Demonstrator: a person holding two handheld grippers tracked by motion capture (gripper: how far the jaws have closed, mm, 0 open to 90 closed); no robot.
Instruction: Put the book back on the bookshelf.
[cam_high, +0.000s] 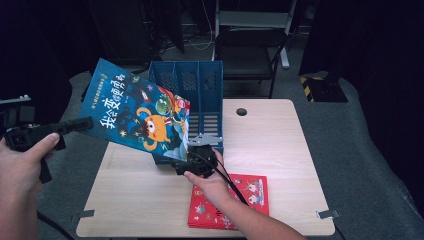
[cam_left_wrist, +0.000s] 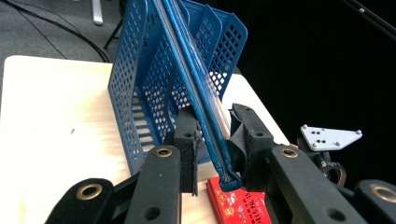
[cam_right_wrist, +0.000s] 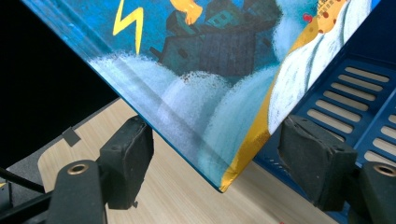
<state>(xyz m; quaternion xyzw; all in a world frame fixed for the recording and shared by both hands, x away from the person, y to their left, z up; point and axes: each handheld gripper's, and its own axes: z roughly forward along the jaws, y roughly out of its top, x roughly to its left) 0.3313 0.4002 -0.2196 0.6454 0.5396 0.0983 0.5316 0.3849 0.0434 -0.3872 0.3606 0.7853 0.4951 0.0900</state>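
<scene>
My left gripper (cam_left_wrist: 212, 149) pinches the edge of a blue picture book (cam_high: 140, 112), holding it tilted in the air in front of the blue file rack (cam_high: 205, 85). My right gripper (cam_right_wrist: 219, 158) stands wide around the book's lower corner, pads not touching it. 1 red book (cam_high: 250, 197) lies flat on the wooden table (cam_high: 280, 145).

The table (cam_high: 280, 150) is evenly lit from above, while the far surroundings are left dark. Soft focus is noted throughout the high view. A glare streak is seen along the book (cam_left_wrist: 196, 88) edge.
</scene>
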